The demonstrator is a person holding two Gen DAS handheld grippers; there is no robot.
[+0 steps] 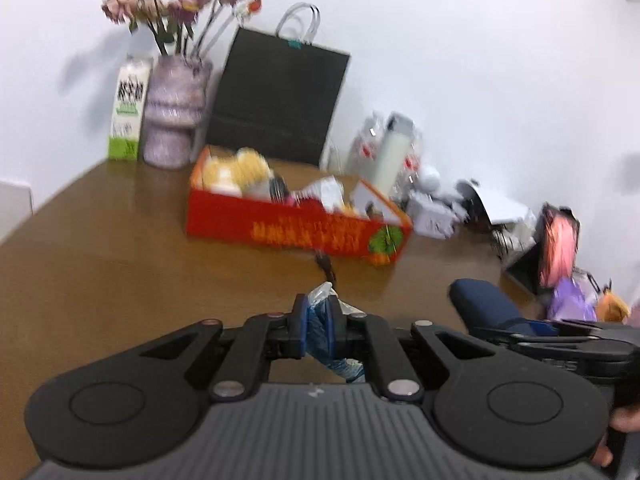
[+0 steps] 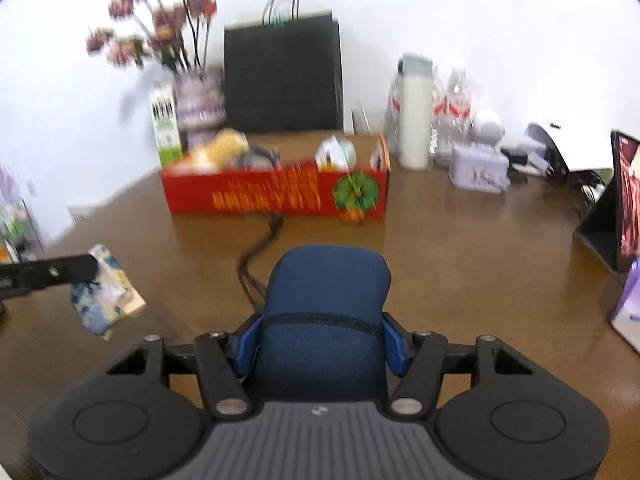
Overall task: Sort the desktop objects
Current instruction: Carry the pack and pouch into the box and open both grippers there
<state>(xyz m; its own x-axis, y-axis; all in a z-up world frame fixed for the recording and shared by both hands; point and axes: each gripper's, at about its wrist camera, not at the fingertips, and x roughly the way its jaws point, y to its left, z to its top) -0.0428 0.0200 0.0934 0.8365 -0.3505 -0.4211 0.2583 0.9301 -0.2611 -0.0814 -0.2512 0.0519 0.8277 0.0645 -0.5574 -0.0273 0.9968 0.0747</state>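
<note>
Your left gripper [image 1: 320,320] is clamped on a crumpled blue-and-white plastic wrapper [image 1: 326,332], held above the brown wooden table [image 1: 120,248]. Your right gripper [image 2: 320,346] pinches a dark blue zippered fabric pouch [image 2: 326,296] from both sides, near the red cardboard box [image 2: 276,194].

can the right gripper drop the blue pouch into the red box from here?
Probably yes. The right gripper holds the blue pouch facing the red box, with bare table between. Only a black cable lies there, and the box looks fairly full.
</note>
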